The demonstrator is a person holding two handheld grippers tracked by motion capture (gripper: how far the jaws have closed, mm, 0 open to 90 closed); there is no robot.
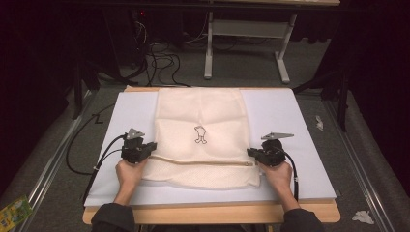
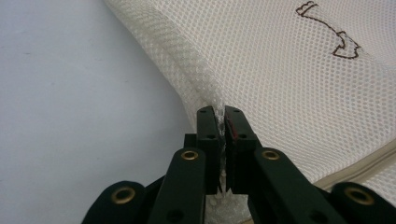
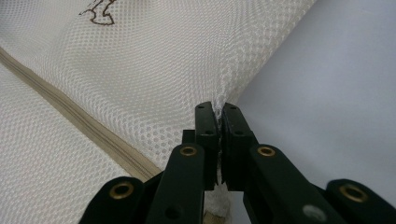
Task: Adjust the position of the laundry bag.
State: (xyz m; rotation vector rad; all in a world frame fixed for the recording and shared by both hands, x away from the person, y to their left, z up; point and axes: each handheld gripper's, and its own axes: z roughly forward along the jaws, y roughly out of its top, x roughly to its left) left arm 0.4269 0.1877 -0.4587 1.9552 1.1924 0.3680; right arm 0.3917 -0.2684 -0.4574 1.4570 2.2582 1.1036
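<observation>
A cream mesh laundry bag [image 1: 200, 140] lies flat across the middle of the pale worktop [image 1: 290, 111], its far end reaching the back edge and its near end towards the person. The left hand-held gripper [image 1: 151, 147] is at the bag's left edge, and in the left gripper view it [image 2: 221, 126] has its jaws pressed together with a fold of the mesh bag [image 2: 280, 70] pinched between them. Over on the other side, the right hand-held gripper [image 1: 251, 153] bites the right edge; the right gripper view shows it [image 3: 219, 122] clamped on the netting of the bag [image 3: 154, 70] right where the fabric meets the bare worktop [image 3: 336, 84]. A beige zip [image 1: 203, 162] runs straight across the bag between the two grippers, seen close as a tan band [image 3: 84, 128] in the right gripper view. A small dark embroidered figure [image 1: 200, 135] sits just beyond the zip, near the bag's middle. Both of the person's hands [image 1: 129, 170] come in from the near edge.
</observation>
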